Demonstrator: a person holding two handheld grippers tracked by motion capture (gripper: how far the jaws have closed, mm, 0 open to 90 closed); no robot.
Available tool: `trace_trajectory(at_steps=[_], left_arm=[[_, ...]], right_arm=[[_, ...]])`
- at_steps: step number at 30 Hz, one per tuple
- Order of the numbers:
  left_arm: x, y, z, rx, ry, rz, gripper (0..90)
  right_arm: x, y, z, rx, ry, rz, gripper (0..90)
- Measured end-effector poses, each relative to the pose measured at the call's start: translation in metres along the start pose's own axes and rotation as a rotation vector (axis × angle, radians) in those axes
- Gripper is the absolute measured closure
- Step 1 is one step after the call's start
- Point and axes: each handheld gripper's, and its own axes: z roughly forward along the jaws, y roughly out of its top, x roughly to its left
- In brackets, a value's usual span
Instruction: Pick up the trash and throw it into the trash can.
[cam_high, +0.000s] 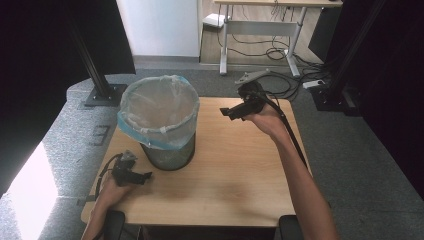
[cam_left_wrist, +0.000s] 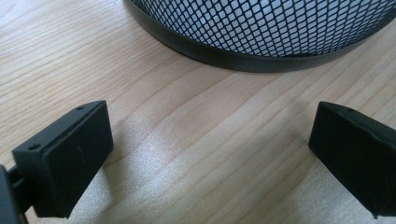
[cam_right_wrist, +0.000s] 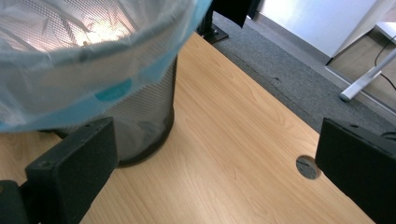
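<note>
Your left claw (cam_high: 145, 176) sits wide, empty, low at the bin (cam_high: 167, 150) base near the worktop's (cam_high: 240, 175) front-left corner; right claw (cam_high: 225, 112) hangs wide too, farther off.

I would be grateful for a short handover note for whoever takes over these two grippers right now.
Left gripper: open, holding nothing, low on the table beside the base of the mesh bin.
Right gripper: open, holding nothing, raised above the table to the right of the bin, pointing toward it.
Bin: upright at the table's left, a blue-edged clear bag folded over its rim.
Done: the bag lines the bin.
Left: neither gripper touches bin or bag; probably the bag comes next, perhaps to lift it out or straighten it.
</note>
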Motion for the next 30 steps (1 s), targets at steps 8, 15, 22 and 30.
trace_trajectory(at_steps=[8,15,22,30], left_arm=[[0.000,0.000,0.000,-0.001,0.001,-0.002,0.0],[0.000,0.000,0.000,-0.001,0.001,-0.003,0.0],[0.000,0.000,0.000,-0.001,0.002,-0.004,0.0],[-0.001,0.000,0.000,0.000,0.003,-0.005,0.0]], right_arm=[[-0.010,-0.036,-0.016,-0.008,-0.030,0.041,0.0],[-0.013,-0.084,-0.028,-0.021,-0.083,0.084,0.0],[-0.013,-0.135,-0.026,-0.003,-0.122,0.127,0.0],[-0.008,-0.190,-0.012,0.019,-0.149,0.157,0.0]])
